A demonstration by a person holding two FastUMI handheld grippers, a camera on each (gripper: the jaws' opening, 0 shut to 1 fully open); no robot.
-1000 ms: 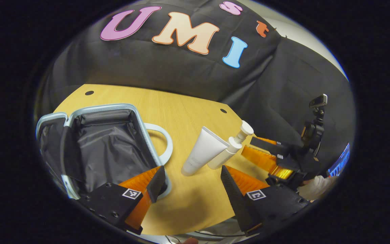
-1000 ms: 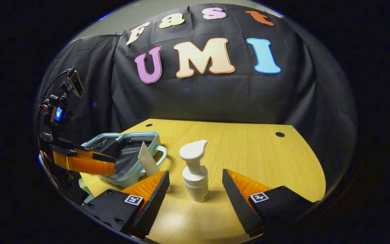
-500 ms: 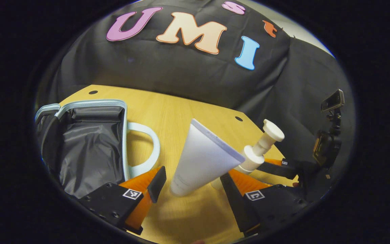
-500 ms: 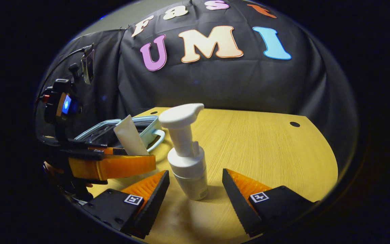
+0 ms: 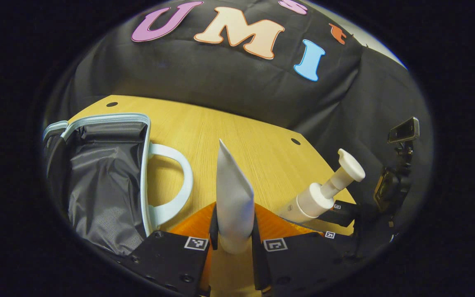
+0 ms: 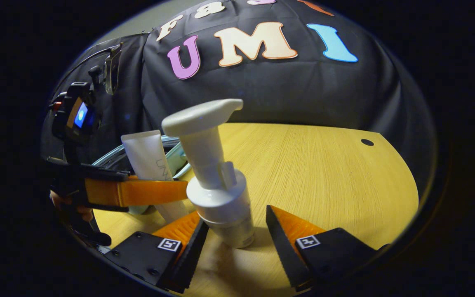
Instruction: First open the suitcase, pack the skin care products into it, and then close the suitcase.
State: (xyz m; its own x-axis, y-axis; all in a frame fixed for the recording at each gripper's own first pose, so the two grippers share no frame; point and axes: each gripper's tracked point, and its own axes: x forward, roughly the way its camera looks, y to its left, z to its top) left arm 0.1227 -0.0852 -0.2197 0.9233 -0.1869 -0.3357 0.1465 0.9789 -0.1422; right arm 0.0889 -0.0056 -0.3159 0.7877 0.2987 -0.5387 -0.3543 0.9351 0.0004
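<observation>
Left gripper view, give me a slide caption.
Left gripper clamps the white tube upright beside the open suitcase.

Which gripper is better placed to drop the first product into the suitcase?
Left. The left gripper is shut on the white tube, with the open suitcase right beside it. The right gripper is open around the pump bottle, not gripping.

Suitcase (image 5: 109, 181) near end is cut off at the view's edge. Tube (image 5: 233, 198) base is hidden between the jaws. Tube print is too blurred to be read.
</observation>
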